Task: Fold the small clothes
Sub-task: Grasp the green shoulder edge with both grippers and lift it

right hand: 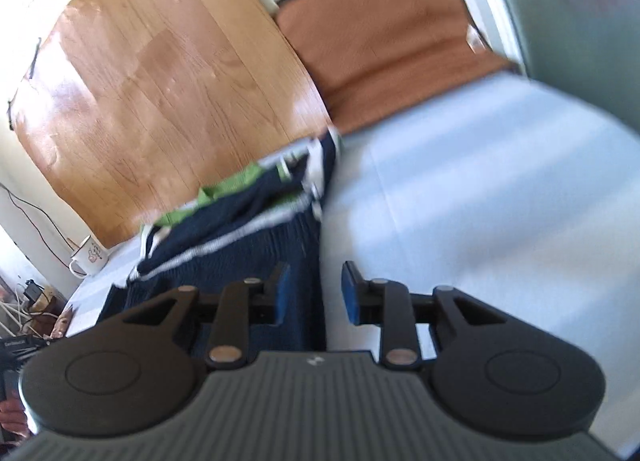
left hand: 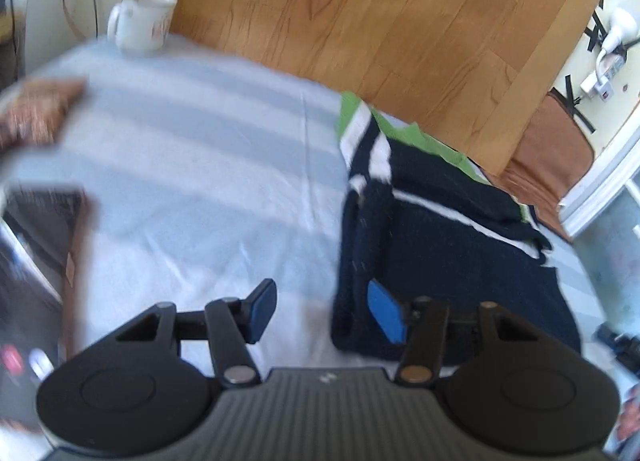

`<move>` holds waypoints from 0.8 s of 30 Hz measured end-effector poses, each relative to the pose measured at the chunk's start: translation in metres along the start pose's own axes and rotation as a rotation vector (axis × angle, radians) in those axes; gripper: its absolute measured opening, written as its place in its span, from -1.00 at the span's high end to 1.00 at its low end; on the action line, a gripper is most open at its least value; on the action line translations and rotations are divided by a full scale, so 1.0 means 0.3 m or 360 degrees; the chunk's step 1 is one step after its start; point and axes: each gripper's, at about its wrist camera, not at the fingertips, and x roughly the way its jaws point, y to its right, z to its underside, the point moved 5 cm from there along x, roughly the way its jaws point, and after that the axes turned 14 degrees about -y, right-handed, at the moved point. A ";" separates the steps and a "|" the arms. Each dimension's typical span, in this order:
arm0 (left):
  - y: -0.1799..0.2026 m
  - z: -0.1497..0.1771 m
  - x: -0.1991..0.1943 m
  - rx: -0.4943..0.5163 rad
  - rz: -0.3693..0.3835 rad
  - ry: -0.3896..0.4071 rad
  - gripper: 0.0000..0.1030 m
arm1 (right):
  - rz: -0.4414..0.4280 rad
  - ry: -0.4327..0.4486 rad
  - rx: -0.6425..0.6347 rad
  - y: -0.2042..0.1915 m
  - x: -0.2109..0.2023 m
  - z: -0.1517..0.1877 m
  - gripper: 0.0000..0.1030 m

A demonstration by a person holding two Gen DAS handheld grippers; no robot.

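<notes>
Both jaws are standing apart here, nothing between the pads: the left hand-held gripper (left hand: pixel 322 311) is hanging released over the near left edge of the navy garment (left hand: pixel 432 245), one pad over pale cloth, the other over dark knit, and the right hand-held gripper (right hand: pixel 316 291) is hanging released at the garment's near right edge. The garment, navy with white stripes and a flash of green at its far end, is lying in a folded bundle on the light blue striped cloth (left hand: pixel 192 165) covering the worktop, well apart from the white mug (left hand: pixel 142 23) sitting beyond the garment toward the far left corner. To do this step well, I'd say each gripper needs to be coming down squarely on an outer edge, pinching all layers together, and both lifting evenly so the fold is landing flat rather than skewed. Now the trouble spots: both views are smearing with motion blur, so the layering of the garment is hard to read; its near edge is disappearing behind the gripper bodies, and a brown patterned thing (left hand: pixel 38 109) left of the garment is being cut off by the frame.
</notes>
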 end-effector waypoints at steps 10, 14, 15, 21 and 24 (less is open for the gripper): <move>0.391 -0.493 0.152 0.0474 -0.0113 0.0065 -0.01 | -0.0163 -0.0258 -0.0428 -0.325 0.365 -0.452 0.21; 0.583 -0.670 0.411 0.0656 -0.0252 0.0018 -0.03 | -0.0149 -0.0433 -0.0437 -0.387 0.646 -0.588 0.01; 0.610 -0.702 0.480 0.0676 -0.0295 0.0012 -0.04 | -0.0147 -0.0482 -0.0446 -0.395 0.718 -0.610 -0.10; 0.624 -0.813 0.801 0.0637 -0.0372 -0.0144 0.07 | -0.0058 -0.0657 -0.0464 -0.362 1.023 -0.659 -0.18; 0.605 -0.820 0.873 0.0589 -0.0334 -0.0208 0.60 | -0.0045 -0.0736 -0.0442 -0.335 1.114 -0.648 -0.04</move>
